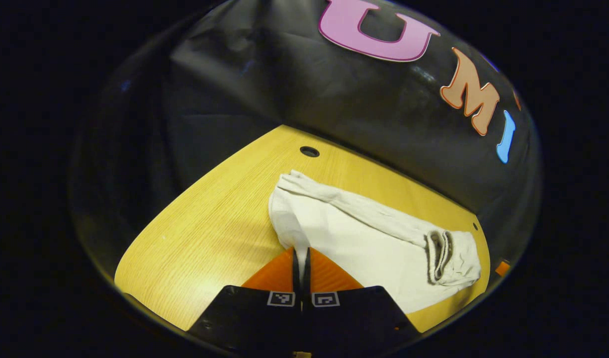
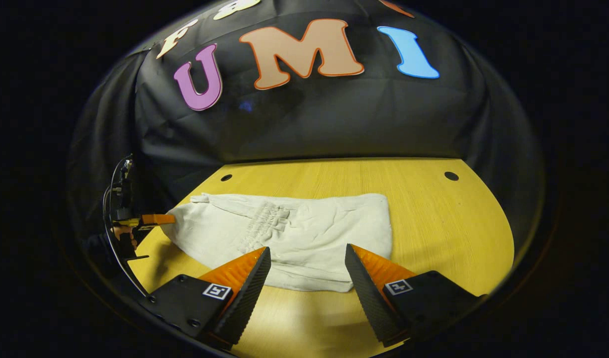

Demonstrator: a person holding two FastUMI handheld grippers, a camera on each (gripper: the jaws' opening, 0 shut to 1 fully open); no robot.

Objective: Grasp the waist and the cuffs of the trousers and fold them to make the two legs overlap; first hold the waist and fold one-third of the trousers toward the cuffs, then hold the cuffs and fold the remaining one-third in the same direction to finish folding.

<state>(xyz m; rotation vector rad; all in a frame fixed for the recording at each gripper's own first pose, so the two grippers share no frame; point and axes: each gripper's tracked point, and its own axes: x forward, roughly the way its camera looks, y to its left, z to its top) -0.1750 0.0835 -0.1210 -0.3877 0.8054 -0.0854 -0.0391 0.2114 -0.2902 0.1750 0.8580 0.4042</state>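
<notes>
Pale cream trousers [image 1: 364, 238] lie flat on the yellow wooden table [image 1: 210, 223], with the gathered waistband [image 1: 446, 258] folded over onto the legs. My left gripper [image 1: 300, 253] is shut, pinching the near edge of the cloth at the cuff end. In the right gripper view the trousers [image 2: 309, 228] stretch across the table [image 2: 448, 223], the waistband's gathers [image 2: 264, 223] lying mid-cloth. My right gripper [image 2: 307, 261] hovers open just above the near hem, touching nothing. The left gripper [image 2: 157, 219] shows at the cloth's left end, held by a hand.
Black cloth walls close in the table at the back and sides. Small round holes [image 2: 451, 176] [image 2: 226, 177] [image 1: 309, 151] sit near the far table corners. Bare wood [image 2: 458, 238] lies right of the trousers.
</notes>
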